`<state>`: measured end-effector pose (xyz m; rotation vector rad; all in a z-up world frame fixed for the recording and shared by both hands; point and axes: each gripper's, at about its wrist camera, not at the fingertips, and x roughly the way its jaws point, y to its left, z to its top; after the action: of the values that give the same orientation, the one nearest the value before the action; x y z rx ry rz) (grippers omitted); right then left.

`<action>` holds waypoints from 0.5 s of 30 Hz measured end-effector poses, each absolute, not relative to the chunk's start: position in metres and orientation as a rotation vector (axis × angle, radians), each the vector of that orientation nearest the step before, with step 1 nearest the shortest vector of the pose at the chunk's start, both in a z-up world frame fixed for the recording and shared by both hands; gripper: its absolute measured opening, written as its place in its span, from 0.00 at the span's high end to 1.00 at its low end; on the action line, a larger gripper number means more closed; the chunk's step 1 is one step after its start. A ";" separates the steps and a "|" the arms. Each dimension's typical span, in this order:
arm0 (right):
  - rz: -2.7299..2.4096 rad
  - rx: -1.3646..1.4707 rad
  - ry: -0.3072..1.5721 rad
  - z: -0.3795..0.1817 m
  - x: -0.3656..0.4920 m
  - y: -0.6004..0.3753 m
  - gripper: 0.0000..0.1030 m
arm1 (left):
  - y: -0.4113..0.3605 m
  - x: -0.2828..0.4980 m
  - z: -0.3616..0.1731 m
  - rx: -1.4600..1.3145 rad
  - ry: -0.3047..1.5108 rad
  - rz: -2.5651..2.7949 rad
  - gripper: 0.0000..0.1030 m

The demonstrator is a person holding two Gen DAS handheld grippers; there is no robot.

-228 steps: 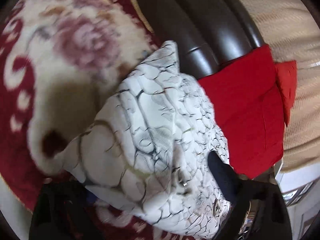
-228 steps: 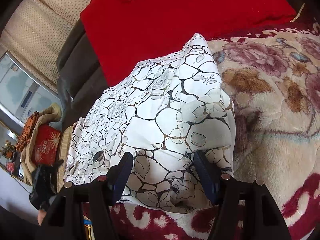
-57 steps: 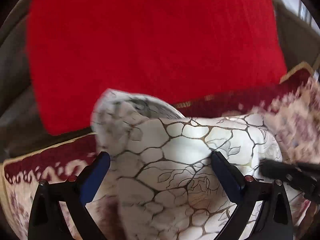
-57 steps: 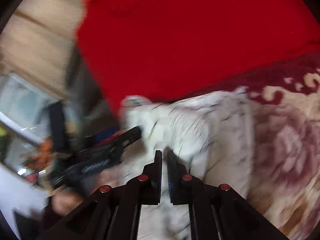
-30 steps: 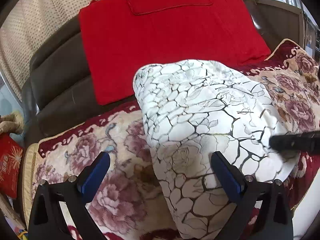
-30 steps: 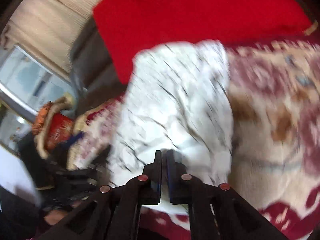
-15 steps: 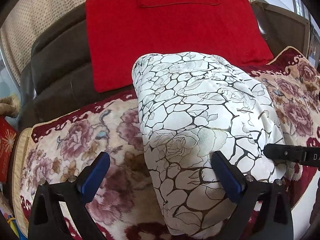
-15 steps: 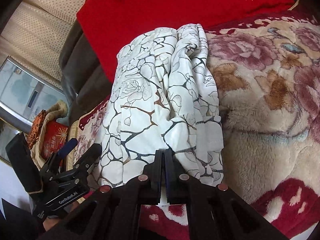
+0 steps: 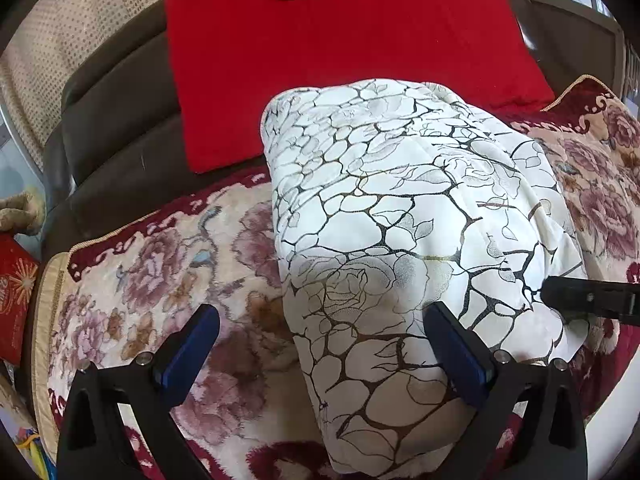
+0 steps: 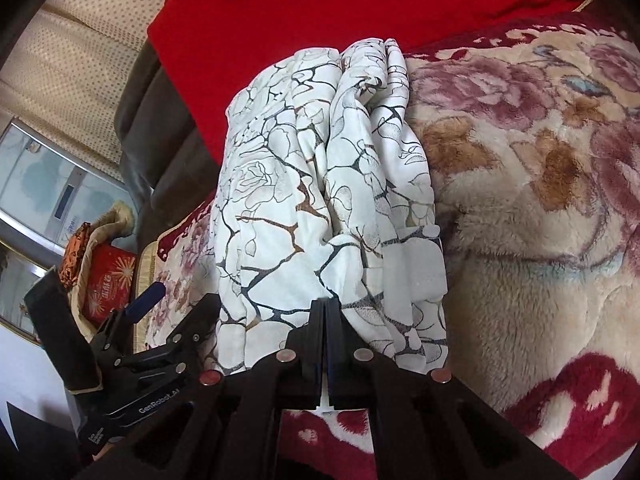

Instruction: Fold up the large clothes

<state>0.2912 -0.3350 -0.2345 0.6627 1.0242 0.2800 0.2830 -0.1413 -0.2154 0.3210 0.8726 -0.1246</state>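
Folded white garment with a black crackle-and-rose print rests on the plush floral sofa blanket, right gripper clamped on its near edge to steady it, left gripper spread wide.

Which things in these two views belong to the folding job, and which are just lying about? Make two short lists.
Part of the job:
- white patterned garment, folded in a bundle
- left hand-held gripper, open
- right hand-held gripper, shut on the garment's edge

Just lying about:
- red cushion
- flowered blanket under the garment
- brown sofa back
- red box
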 end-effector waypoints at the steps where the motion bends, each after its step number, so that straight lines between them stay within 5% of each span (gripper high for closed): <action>1: 0.281 0.668 1.026 -0.232 0.290 -0.336 0.98 | -0.142 0.281 -0.214 0.328 0.866 -0.121 0.01; 15: 0.269 0.564 0.949 -0.173 0.285 -0.324 0.91 | -0.140 0.274 -0.206 0.319 0.849 -0.118 0.01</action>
<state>0.2851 -0.3243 -0.1730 0.5640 0.9488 0.2691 0.2738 -0.1401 -0.2060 0.3190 0.8492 -0.1183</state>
